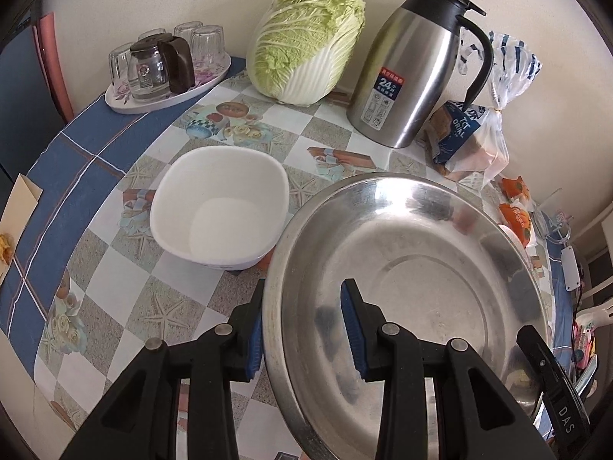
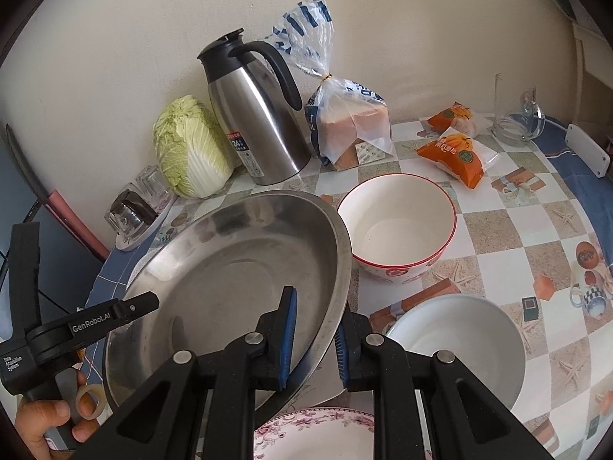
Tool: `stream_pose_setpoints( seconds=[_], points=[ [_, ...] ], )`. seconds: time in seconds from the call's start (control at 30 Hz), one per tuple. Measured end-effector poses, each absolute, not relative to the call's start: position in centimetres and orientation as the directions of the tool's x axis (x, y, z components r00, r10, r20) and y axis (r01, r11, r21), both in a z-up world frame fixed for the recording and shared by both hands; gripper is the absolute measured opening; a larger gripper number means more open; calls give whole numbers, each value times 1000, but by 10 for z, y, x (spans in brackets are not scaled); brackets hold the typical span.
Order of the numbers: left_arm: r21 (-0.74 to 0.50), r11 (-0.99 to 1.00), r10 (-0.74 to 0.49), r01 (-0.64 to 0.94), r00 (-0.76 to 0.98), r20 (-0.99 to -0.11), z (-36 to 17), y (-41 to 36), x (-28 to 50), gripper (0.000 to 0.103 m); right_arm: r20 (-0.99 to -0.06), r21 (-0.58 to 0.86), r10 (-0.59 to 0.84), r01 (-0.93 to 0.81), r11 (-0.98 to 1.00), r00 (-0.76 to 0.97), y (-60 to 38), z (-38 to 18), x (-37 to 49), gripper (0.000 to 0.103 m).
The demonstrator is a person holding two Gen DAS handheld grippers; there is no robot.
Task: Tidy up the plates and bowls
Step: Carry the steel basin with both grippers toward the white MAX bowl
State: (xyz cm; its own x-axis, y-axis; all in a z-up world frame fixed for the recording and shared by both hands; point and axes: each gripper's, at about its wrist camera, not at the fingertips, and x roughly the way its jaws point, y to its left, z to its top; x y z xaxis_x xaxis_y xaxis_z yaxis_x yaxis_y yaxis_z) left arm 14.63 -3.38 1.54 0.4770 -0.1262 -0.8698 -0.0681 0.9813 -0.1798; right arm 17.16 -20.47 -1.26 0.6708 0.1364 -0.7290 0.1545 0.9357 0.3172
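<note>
A large steel basin (image 1: 413, 268) (image 2: 230, 268) hangs tilted over the table, carried by both grippers. My left gripper (image 1: 302, 331) is shut on its near rim, one pad outside the wall and one inside. My right gripper (image 2: 314, 339) is shut on the opposite rim. A hand holds the left gripper's body (image 2: 76, 326) at the basin's far side. A white square bowl (image 1: 220, 207) sits left of the basin. A red-rimmed bowl (image 2: 398, 222), a plain white bowl (image 2: 459, 345) and a floral plate (image 2: 314, 433) lie near the right gripper.
Along the wall stand a napa cabbage (image 1: 306, 42), a steel thermos jug (image 1: 417, 65), a bagged bread loaf (image 2: 352, 126) and a tray of glasses (image 1: 168, 65). Orange snack packets (image 2: 456, 153) and a glass mug (image 2: 517, 122) sit at the back right. The table edge curves close on the left.
</note>
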Motion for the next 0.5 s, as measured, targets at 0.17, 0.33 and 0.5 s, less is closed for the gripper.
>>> stream_pose_setpoints(
  seconds=[0.17, 0.33, 0.5],
  points=[
    [-181, 981, -129, -72, 455, -881, 7, -32, 146, 37, -752, 320, 148, 159, 934, 643, -202, -22, 174, 20],
    [-175, 982, -128, -71, 431, -893, -2, -33, 147, 37, -783, 322, 153, 182, 929, 603, -202, -31, 176, 21],
    [-172, 982, -126, -75, 415, -901, -8, -33, 148, 37, -800, 313, 148, 193, 930, 582, -202, -36, 176, 21]
  ],
)
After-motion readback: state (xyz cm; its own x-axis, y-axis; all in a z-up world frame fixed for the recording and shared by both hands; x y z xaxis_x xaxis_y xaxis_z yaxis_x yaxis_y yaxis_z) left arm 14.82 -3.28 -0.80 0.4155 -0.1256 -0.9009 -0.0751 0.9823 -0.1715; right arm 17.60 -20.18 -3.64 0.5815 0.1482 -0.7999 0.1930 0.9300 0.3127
